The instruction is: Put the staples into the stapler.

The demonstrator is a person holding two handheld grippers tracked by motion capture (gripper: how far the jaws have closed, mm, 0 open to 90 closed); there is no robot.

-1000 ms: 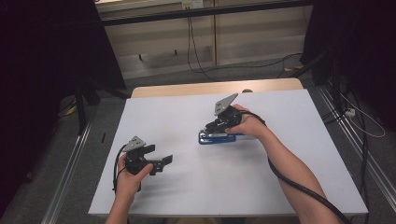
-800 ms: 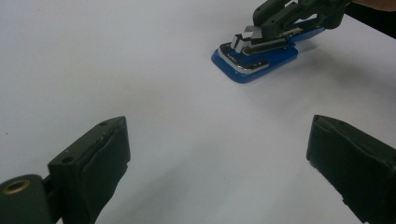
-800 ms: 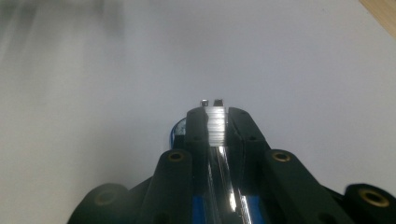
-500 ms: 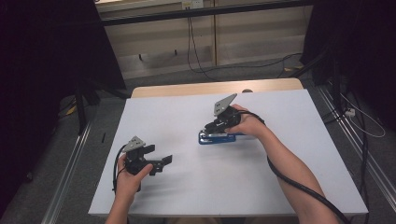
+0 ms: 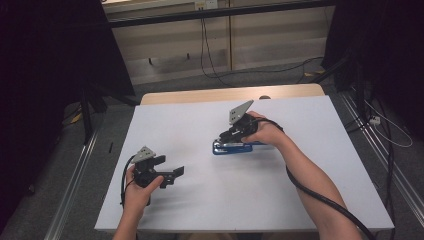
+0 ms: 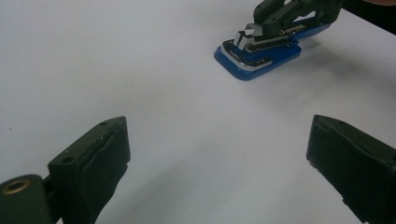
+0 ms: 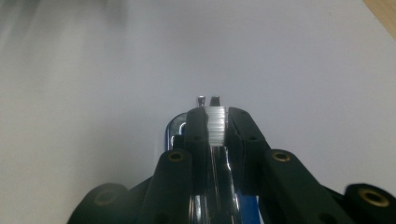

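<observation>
A blue stapler (image 5: 234, 148) with a silver and black top lies flat near the middle of the white table (image 5: 190, 120). My right gripper (image 5: 227, 139) is shut on the stapler's upper arm, pinching it from both sides. In the right gripper view the jaws of my right gripper (image 7: 215, 122) squeeze a narrow metal part with a white strip (image 7: 215, 128) between them. The left gripper view shows the stapler (image 6: 261, 58) ahead with the right gripper (image 6: 254, 32) on it. My left gripper (image 5: 170, 166) rests low at the table's left front, open and holding nothing, its pads (image 6: 105, 154) wide apart.
A wooden tabletop edge (image 5: 225, 94) shows behind the white surface. A thick black cable (image 5: 310, 192) trails from the right gripper along the forearm. Dark stands and floor cables (image 5: 220, 70) surround the table.
</observation>
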